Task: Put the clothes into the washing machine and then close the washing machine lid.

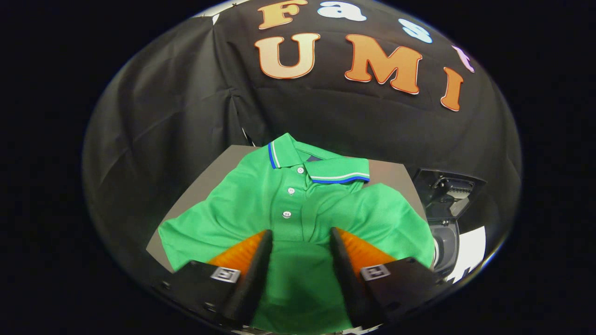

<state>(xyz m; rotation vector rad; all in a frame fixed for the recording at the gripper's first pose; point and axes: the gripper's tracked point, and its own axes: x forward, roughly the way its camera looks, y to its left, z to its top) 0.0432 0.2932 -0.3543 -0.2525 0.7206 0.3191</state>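
A green polo shirt (298,209) with a blue-and-white striped collar and white buttons lies spread flat on a grey table (209,179). My gripper (300,235) hovers over the shirt's lower front, its fingers apart with green cloth showing between them; nothing is pinched. The washing machine (444,242) stands to the right of the table, beyond the right finger. Its dark lid (447,190) is raised and the drum opening below it shows grey.
Black cloth walls close in behind and to the left of the table. The table's left and far edges show around the shirt. A bright white patch of floor or wall lies beside the washing machine at the right.
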